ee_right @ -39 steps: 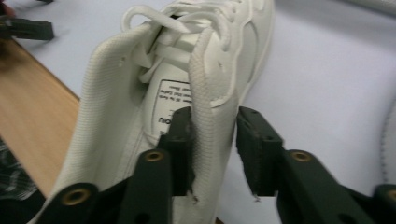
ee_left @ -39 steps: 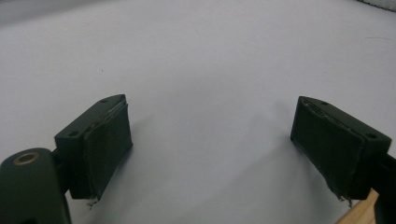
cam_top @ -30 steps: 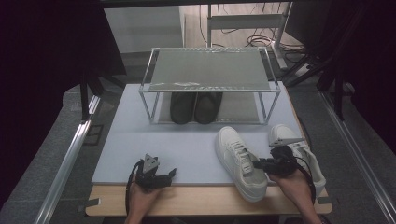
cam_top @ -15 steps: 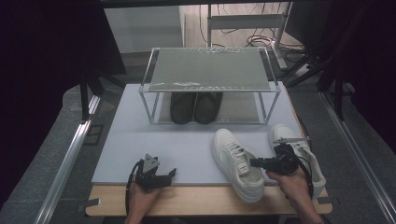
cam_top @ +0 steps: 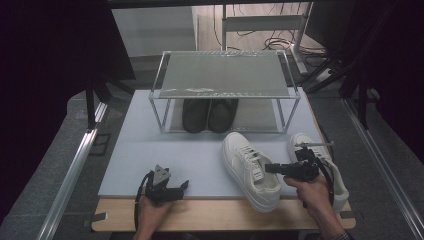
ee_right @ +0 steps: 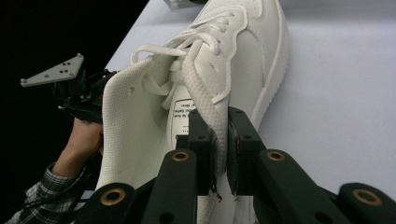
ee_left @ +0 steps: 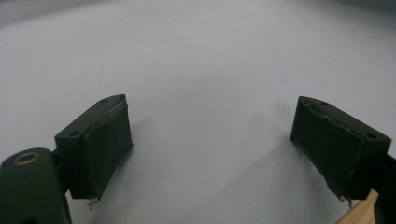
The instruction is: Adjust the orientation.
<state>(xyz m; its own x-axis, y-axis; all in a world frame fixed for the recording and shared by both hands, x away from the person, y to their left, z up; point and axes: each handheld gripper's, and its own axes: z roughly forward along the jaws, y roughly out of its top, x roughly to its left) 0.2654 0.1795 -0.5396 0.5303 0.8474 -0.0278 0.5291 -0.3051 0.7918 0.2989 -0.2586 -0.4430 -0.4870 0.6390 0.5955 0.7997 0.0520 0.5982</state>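
Two white sneakers lie on the pale mat at the front right. The left white sneaker (cam_top: 247,165) (ee_right: 247,51) points its toe toward the rack, and my right gripper (cam_top: 268,168) (ee_right: 219,140) is shut on the side rim of its opening, by the laces. The second white sneaker (cam_top: 301,142) lies to the right, partly hidden behind that hand. At the mat's front edge my left gripper (cam_top: 184,185) (ee_left: 210,149) rests open, with nothing but bare mat between its pads.
A metal-framed rack (cam_top: 225,75) stands at the back of the mat (cam_top: 145,150), with a pair of dark shoes (cam_top: 207,115) under its shelf. A wooden table edge (cam_top: 210,220) runs along the front. Rails and cables lie on both sides.
My right gripper has shifted slightly left and away from me with the left white sneaker in it. The left gripper has stayed where it was.
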